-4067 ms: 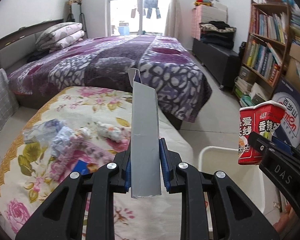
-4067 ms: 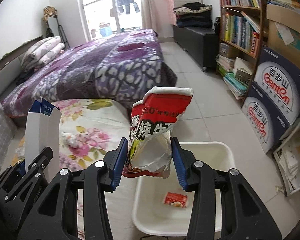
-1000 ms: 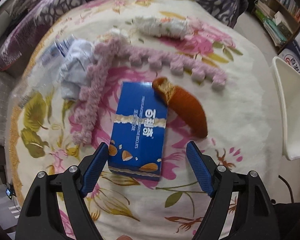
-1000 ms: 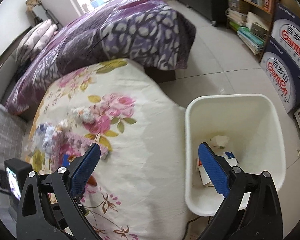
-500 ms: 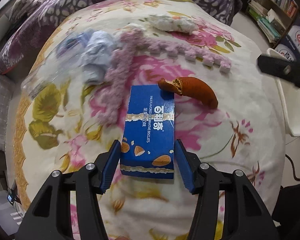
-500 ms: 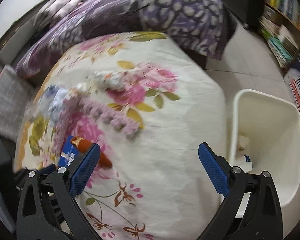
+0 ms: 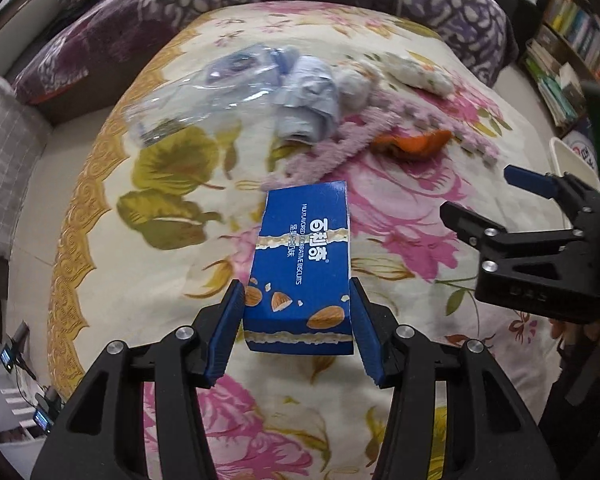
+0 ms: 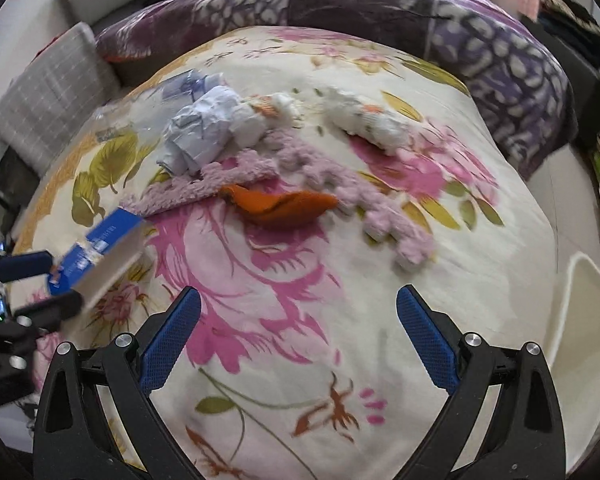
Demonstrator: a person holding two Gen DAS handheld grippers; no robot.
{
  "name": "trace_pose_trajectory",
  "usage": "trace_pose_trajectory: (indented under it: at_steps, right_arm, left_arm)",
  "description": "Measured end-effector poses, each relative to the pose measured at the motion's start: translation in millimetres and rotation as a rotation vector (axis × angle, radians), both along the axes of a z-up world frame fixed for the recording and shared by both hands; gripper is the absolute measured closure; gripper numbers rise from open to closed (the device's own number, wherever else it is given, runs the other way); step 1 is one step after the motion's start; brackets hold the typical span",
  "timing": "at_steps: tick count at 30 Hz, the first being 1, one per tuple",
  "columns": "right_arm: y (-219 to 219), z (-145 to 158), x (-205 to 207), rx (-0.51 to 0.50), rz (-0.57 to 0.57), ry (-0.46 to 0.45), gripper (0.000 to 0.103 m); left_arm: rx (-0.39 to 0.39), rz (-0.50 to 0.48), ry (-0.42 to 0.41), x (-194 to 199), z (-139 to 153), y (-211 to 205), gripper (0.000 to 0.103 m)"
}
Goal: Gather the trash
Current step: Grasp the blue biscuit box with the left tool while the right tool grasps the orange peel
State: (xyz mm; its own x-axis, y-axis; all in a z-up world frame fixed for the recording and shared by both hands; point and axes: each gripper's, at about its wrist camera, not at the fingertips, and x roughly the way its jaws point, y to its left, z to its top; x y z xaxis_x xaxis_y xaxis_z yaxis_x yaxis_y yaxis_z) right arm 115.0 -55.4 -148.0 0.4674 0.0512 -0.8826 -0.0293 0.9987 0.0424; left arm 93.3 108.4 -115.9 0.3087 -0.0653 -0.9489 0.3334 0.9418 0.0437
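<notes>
My left gripper (image 7: pixel 298 320) is shut on a blue biscuit box (image 7: pixel 302 268) and holds it lifted above the flowered bedspread (image 7: pixel 148 264); the box also shows at the left in the right wrist view (image 8: pixel 100 252). My right gripper (image 8: pixel 296 340) is open and empty above the bedspread, short of an orange peel (image 8: pixel 284 206). Crumpled pale blue paper (image 8: pixel 204 128), a white wad (image 8: pixel 372 122) and a clear plastic bag (image 7: pixel 204 92) lie farther back. The white trash bin (image 8: pixel 580 344) stands at the right edge.
A lilac fuzzy strip (image 8: pixel 324 178) curls across the bedspread around the peel. A purple patterned quilt (image 8: pixel 340 8) lies beyond. A grey checked cushion (image 8: pixel 48 104) is at the left. Bookshelves (image 7: pixel 572 40) stand at the right.
My left gripper has closed on the blue box and lifted it off the bedspread. My right gripper, empty and open, has swung from the bin toward the orange peel.
</notes>
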Motion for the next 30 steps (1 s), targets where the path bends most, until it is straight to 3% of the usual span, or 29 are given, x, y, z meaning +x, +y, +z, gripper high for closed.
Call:
trace_pose_trajectory:
  at_steps: [5,15,17,18,20,24,30]
  right_arm:
    - [-1,-6,13,0.078,-0.061,-0.016,0.009]
    - [6,-22,38,0.097,-0.100,-0.058,0.009]
    - [11,-23,40,0.055,-0.093,-0.078,0.021]
    - [17,-24,41,-0.001,-0.084,-0.088,0.034]
    - [25,-25,41,-0.077,-0.067,-0.108,0.041]
    - [20,-20,38,-0.024,-0.050,-0.127,0.059]
    - [11,0,29,0.048,-0.066,-0.155,0.068]
  left_arm:
    - [-0.033,0.069,-0.016,5,9,24,0.051]
    - [-0.063,0.146,-0.018,11,13,47,0.051]
    - [-0.065,0.150,-0.017,10,13,49,0.051]
    - [-0.064,0.151,-0.018,10,13,49,0.051]
    - [-0.063,0.156,-0.021,9,13,50,0.051]
    - [-0.071,0.172,-0.031,10,16,53,0.051]
    - [-0.094,0.194,-0.084,10,30,50,0.051]
